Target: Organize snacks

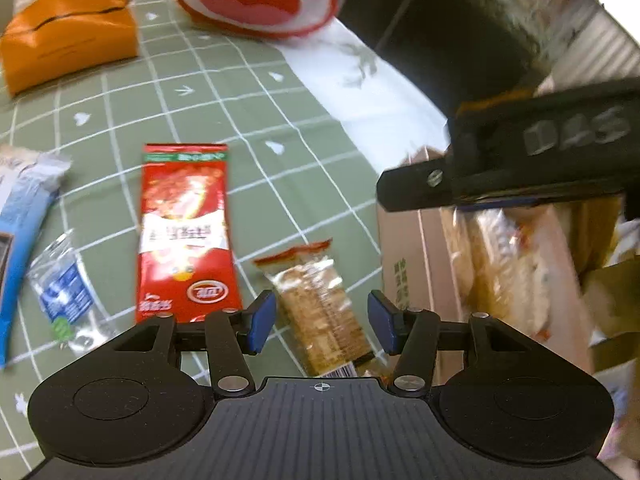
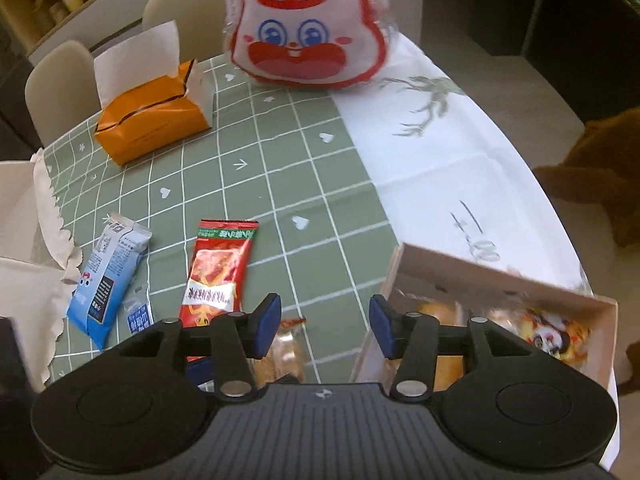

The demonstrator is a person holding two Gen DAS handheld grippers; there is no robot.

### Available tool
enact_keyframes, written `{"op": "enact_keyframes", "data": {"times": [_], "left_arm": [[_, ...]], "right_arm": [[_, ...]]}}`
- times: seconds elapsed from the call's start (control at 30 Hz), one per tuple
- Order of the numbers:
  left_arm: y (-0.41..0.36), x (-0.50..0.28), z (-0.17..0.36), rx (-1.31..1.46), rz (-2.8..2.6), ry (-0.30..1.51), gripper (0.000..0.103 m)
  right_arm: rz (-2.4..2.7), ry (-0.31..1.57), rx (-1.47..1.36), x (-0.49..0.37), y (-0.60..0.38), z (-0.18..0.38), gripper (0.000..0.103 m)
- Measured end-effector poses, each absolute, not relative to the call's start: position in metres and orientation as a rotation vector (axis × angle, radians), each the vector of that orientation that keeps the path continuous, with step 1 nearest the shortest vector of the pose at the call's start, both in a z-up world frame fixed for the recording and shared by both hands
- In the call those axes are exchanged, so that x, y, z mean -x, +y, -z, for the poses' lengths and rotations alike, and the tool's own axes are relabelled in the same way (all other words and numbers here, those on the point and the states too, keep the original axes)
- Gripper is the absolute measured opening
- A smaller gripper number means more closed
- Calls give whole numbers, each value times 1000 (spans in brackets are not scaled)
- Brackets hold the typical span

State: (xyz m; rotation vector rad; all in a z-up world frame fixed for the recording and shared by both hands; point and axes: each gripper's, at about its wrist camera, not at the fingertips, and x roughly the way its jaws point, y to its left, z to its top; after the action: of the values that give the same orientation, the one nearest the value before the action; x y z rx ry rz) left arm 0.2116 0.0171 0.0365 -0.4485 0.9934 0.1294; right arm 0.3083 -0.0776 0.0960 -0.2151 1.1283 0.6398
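A biscuit packet lies on the green checked tablecloth. My left gripper is open and straddles it; the blue pads stand apart from its sides. Left of it lie a red snack packet, a small clear sachet and a blue packet. A cardboard box with wrapped snacks inside stands on the right. My right gripper is open and holds nothing, hovering between the red packet and the box. The biscuit packet shows just below its left finger.
An orange tissue box and a white rabbit-face bag stand at the back of the table. Torn white paper lies at the left. The white tablecloth ends at the right edge, with a brown plush thing beyond. Chairs stand behind.
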Motion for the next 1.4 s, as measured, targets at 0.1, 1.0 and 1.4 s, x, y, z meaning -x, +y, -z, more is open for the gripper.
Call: {"op": "enact_keyframes", "data": {"times": [0.1, 1.0, 1.4], "left_arm": [[14, -205, -33, 406, -112, 985, 44], [58, -33, -40, 583, -254, 961, 41], [48, -28, -36, 551, -266, 973, 42]], "right_arm": [[-627, 1113, 212, -305, -83, -98, 62], [-798, 1094, 434, -220, 36, -32, 55], [-893, 1092, 341, -156, -52, -52, 49]]}}
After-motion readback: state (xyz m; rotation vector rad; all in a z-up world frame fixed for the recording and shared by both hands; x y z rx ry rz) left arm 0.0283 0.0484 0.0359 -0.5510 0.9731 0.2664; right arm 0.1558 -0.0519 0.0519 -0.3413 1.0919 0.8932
